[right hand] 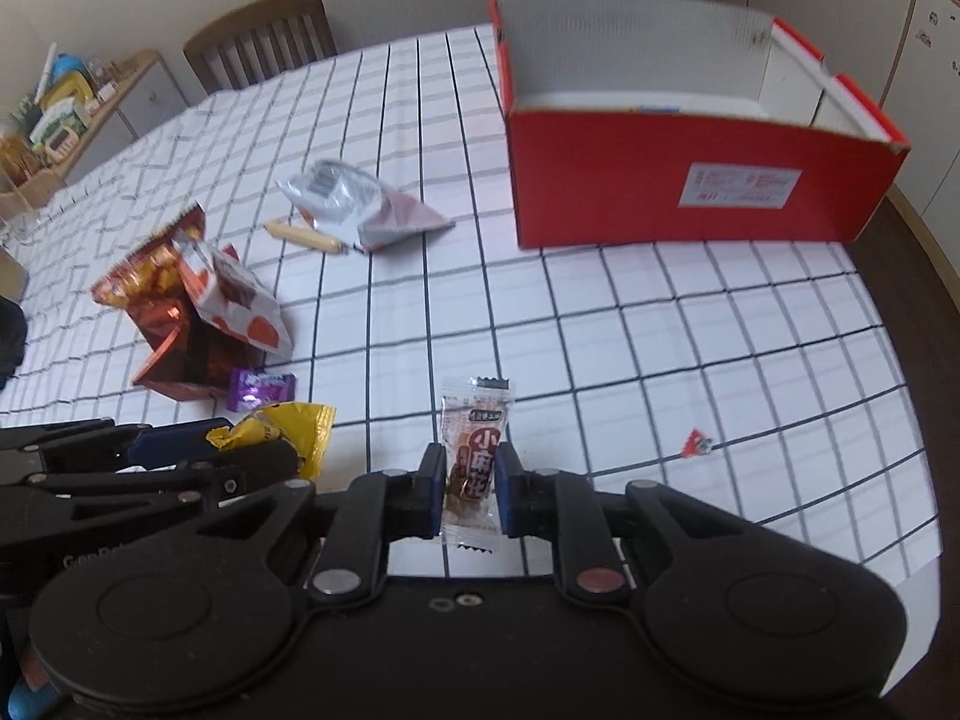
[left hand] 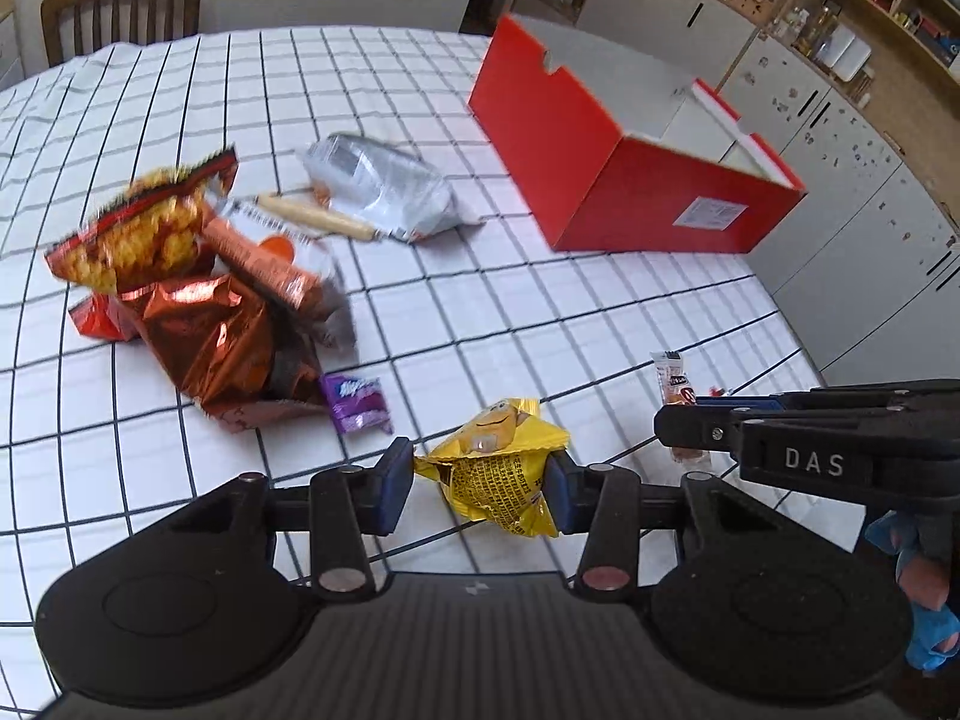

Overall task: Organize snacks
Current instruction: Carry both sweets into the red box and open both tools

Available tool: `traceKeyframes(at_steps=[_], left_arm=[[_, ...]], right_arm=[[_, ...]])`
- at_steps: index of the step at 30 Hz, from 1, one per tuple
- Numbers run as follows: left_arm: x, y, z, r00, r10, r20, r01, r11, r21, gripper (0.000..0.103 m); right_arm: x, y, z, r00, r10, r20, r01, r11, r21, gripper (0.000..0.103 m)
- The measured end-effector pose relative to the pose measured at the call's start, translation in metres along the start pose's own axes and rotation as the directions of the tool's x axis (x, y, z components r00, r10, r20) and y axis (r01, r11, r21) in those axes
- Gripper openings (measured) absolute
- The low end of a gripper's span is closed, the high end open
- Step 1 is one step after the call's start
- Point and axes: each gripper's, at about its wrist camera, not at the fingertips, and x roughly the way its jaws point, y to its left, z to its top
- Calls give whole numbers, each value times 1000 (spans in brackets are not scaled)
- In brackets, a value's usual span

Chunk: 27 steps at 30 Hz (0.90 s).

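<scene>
Checked tablecloth (left hand: 540, 312) fills the left wrist view, where the left gripper (left hand: 480, 483) is clamped on a yellow snack packet (left hand: 492, 468) squeezed between its pads, apparently lifted for carrying to the red box (left hand: 600, 180) far right, past the snack pile (left hand: 192, 288) at left. From the right wrist view, the right gripper (right hand: 471, 489) pinches a small clear-wrapped snack (right hand: 475, 462) upright between its fingers, the red box (right hand: 690, 192) lying far ahead, seemingly its destination.

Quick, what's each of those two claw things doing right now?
Left gripper: closed on a crinkled yellow foil snack packet.
Right gripper: closed on a small clear-wrapped brown snack bar.
</scene>
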Motion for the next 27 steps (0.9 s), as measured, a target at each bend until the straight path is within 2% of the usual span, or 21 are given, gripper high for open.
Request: traceKeyframes(at_steps=[11, 20, 27], left_arm=[[-33, -34, 32, 997, -27, 69, 26, 1000, 14, 44], [-53, -73, 67, 987, -34, 160, 21, 996, 83, 44], [-53, -105, 98, 977, -34, 209, 8, 992, 127, 44]], right_arm=[[-52, -20, 18, 994, 31, 105, -29, 999, -21, 15], [-79, -42, 40, 982, 36, 187, -29, 999, -42, 15], [-90, -67, 66, 970, 18, 242, -6, 999, -50, 15]])
